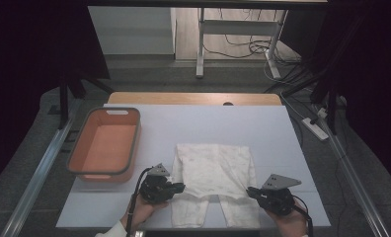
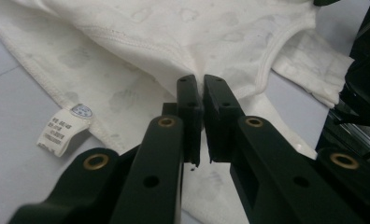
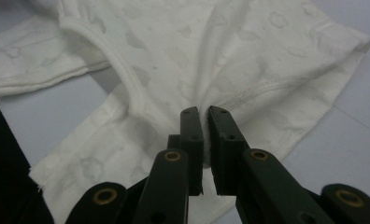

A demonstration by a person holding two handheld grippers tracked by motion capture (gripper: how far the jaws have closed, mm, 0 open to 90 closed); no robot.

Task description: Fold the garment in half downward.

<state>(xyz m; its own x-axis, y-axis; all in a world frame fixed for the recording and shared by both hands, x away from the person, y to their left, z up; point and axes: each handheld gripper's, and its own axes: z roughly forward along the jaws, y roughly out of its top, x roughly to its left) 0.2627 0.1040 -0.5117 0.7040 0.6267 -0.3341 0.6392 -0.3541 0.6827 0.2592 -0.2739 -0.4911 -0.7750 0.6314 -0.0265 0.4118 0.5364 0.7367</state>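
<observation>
A white baby garment [image 1: 214, 173] with a faint print lies flat on the white table [image 1: 262, 128], its two legs toward the near edge. My left gripper [image 1: 179, 187] is at the garment's left side and is shut on a pinch of the fabric [image 2: 192, 51]; the cloth puckers between the jaw tips [image 2: 202, 80]. My right gripper [image 1: 250, 191] is at the garment's right side and is likewise shut on a fold of cloth [image 3: 206, 74], which bunches between its tips [image 3: 205, 112]. A care label [image 2: 61, 130] sticks out of the hem.
An orange basin [image 1: 104, 144] with a grey rim stands at the table's left side. A wooden strip [image 1: 193, 98] runs along the far edge. Cables and a power strip [image 1: 316, 128] lie on the floor to the right.
</observation>
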